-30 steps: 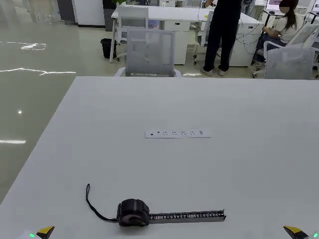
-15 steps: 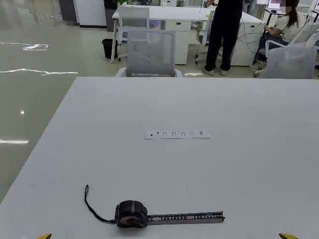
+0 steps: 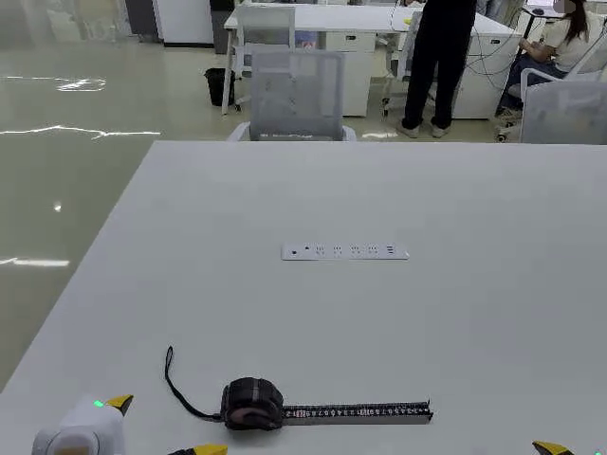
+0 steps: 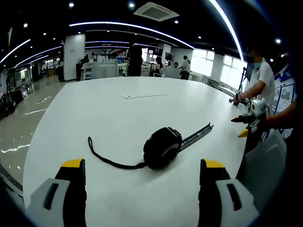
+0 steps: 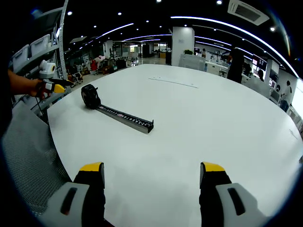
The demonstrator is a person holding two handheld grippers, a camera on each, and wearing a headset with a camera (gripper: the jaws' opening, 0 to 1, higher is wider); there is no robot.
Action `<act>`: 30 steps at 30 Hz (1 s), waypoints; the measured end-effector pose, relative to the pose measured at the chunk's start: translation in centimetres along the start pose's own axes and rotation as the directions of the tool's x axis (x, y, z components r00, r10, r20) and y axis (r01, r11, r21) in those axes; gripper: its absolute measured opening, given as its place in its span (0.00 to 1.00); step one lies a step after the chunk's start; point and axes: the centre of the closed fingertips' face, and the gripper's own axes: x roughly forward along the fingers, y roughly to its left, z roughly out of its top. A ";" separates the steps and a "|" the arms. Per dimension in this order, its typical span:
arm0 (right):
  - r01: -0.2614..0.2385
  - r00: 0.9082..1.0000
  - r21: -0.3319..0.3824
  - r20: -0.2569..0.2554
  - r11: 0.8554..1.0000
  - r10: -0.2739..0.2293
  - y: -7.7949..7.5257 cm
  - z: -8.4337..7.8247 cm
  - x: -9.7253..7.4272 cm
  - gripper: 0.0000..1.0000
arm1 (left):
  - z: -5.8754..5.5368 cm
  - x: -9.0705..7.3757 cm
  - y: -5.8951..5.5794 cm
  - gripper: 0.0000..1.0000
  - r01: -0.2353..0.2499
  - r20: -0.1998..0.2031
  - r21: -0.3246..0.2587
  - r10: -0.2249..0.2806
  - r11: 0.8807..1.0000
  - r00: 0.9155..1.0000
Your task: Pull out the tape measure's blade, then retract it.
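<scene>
1. The left gripper point(image 3: 161, 427) hovers just left of and nearer the person than the tape measure's case point(image 3: 252, 404). Its jaws stand wide apart and hold nothing. In the left gripper view the case sits ahead of the gap between them, not touched.
2. A black lanyard point(image 3: 175, 384) trails from the case's left side and lies loose on the white table point(image 3: 379, 190).
3. The case rests on the table near the edge closest to the person.
4. The blade point(image 3: 358, 411) runs out of the case to the right, flat on the table, with its hook end well clear of the case. The pull-out looks at least partly done.
5. The right gripper point(image 5: 152, 166) waits well right of the case, beyond the blade's tip. Its jaws are spread and empty.
6. What is left, as I judge it: take hold of the case and the blade, perhaps pull further, then let the blade run back in.
</scene>
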 end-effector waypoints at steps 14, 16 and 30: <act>-0.018 0.999 -0.016 0.033 1.000 0.019 -0.8 2.1 1.4 0.79 | 0.6 3.5 -3.4 0.99 -0.029 -0.034 -0.045 0.028 0.999 0.999; -0.028 0.999 -0.022 0.034 0.999 0.029 -0.6 2.4 1.8 0.77 | 0.7 3.9 -3.9 0.99 -0.036 -0.038 -0.049 0.034 0.998 0.999; -0.102 0.994 -0.113 0.037 0.988 0.107 -0.2 4.9 4.0 0.65 | 1.3 6.2 -4.3 0.99 -0.100 -0.032 -0.068 0.098 0.993 0.995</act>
